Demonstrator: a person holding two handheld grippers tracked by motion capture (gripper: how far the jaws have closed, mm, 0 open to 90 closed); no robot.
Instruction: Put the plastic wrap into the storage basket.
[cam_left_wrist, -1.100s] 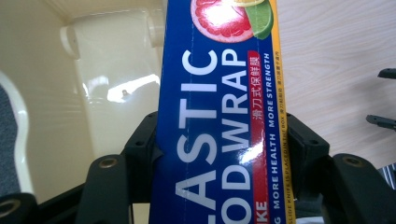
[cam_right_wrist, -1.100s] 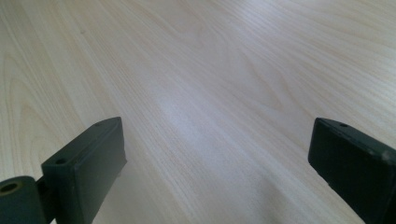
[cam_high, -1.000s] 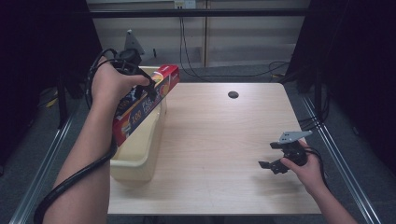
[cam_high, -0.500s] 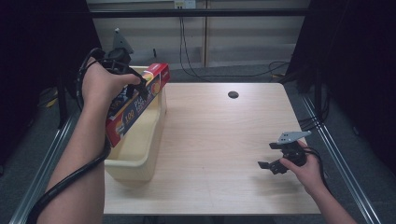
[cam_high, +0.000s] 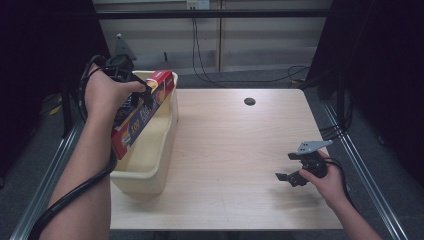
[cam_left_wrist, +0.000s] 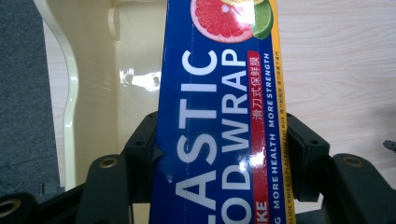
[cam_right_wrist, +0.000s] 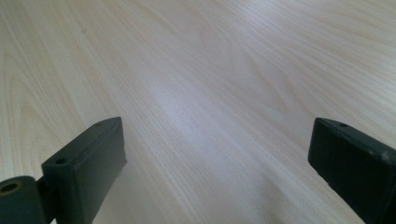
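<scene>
The left tongs (cam_left_wrist: 219, 163) clench the plastic wrap box (cam_high: 142, 114) across its width, holding it tilted over the cream tub (cam_high: 150, 170) at the counter's (cam_high: 240, 150) left edge, probably so it slides in lengthwise; far right, the right tongs (cam_high: 290, 177) hang released, low over bare wood, likely waiting

Blue plastic-wrap box (cam_left_wrist: 219, 126), cream tub (cam_high: 150, 165)
</scene>
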